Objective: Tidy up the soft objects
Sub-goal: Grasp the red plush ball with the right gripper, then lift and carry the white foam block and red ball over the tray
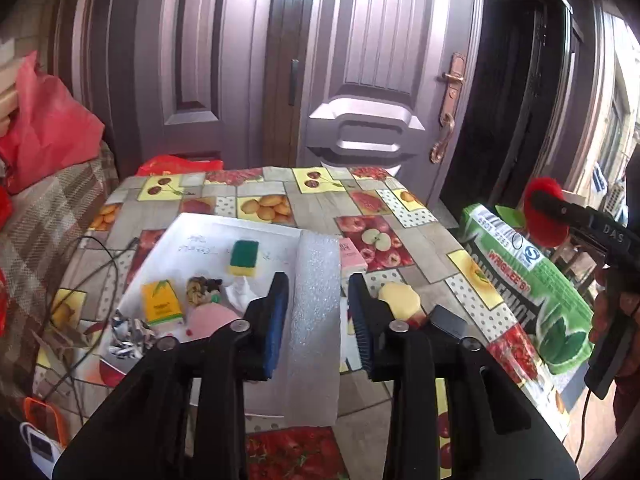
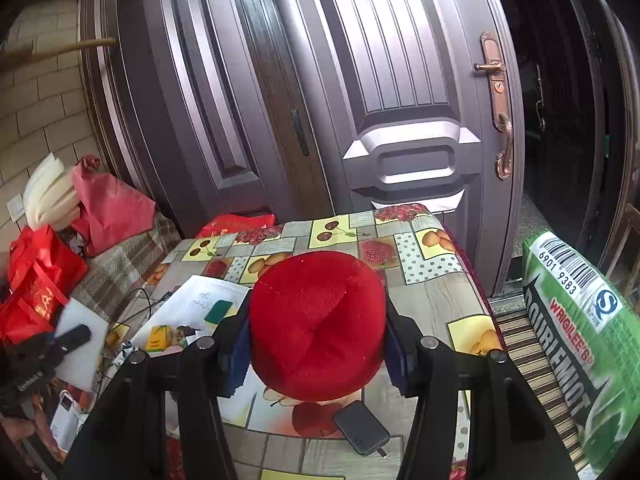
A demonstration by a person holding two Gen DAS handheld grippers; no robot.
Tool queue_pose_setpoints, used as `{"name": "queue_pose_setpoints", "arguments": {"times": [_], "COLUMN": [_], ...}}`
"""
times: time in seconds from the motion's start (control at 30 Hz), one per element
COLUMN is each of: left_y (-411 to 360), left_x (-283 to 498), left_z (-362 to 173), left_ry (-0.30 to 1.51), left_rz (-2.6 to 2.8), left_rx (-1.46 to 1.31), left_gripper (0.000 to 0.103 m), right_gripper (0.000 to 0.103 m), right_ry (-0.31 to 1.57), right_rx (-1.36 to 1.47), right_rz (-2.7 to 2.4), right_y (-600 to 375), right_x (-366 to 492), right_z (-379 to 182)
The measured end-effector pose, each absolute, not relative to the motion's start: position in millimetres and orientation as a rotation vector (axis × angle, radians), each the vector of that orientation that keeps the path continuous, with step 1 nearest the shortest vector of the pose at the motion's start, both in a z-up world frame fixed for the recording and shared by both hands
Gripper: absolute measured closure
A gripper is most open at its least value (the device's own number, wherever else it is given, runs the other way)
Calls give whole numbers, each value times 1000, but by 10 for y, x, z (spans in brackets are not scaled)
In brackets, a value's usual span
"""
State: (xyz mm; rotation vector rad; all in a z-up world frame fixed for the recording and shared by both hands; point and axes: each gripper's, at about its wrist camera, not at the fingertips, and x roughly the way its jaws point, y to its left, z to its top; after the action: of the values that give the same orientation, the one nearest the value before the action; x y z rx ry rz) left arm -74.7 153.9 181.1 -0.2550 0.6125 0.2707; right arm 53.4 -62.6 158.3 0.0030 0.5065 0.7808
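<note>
Red plush ball (image 2: 318, 326) clamped between pads of right gripper (image 2: 318, 332), lifted clear of table (image 2: 436, 300); soft pile yields, so side grip suffices for carrying. Left gripper (image 1: 318, 312) jaws apart, straddling white foam strip (image 1: 316, 320); pads not visibly pressing it. Strip lies along right edge of white tray (image 1: 176, 252), which collects green-yellow sponge (image 1: 243, 258) and small packets. Large green pillow (image 2: 576, 344) stands at right, off table, probably awaiting sorting.
</note>
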Motion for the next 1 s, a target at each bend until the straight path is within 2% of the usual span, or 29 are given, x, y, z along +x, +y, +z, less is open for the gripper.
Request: {"name": "queue_pose_setpoints", "arguments": {"times": [0.03,0.07,0.17,0.33,0.57,0.73,0.83,1.0], "left_y": [1564,1564,1519,1378,1204,452,328,300], "left_x": [-665,-576,-321,-37,-254,-135,142,578], "left_z": [1666,1533,1288,1107,1091,823,748,485], "left_ry": [636,654,687,758,711,707,728,884], "left_rz": [198,156,120,131,168,41,-89,-156], "left_rx": [-292,-303,-245,-168,-267,84,119,231], "left_gripper": [17,0,0,0,1,0,1,1], "right_gripper": [48,48,47,46,46,46,46,45], "right_ry": [495,482,479,460,471,458,479,452], "right_rx": [36,56,103,87,44,32,35,55], "right_rz": [776,767,736,677,661,699,688,667], "right_y": [-729,-814,-1031,-1346,-1669,-1712,-1721,-1875], "right_x": [433,348,199,147,254,299,293,96], "right_z": [1567,1542,1502,1763,1812,1745,1794,1943]}}
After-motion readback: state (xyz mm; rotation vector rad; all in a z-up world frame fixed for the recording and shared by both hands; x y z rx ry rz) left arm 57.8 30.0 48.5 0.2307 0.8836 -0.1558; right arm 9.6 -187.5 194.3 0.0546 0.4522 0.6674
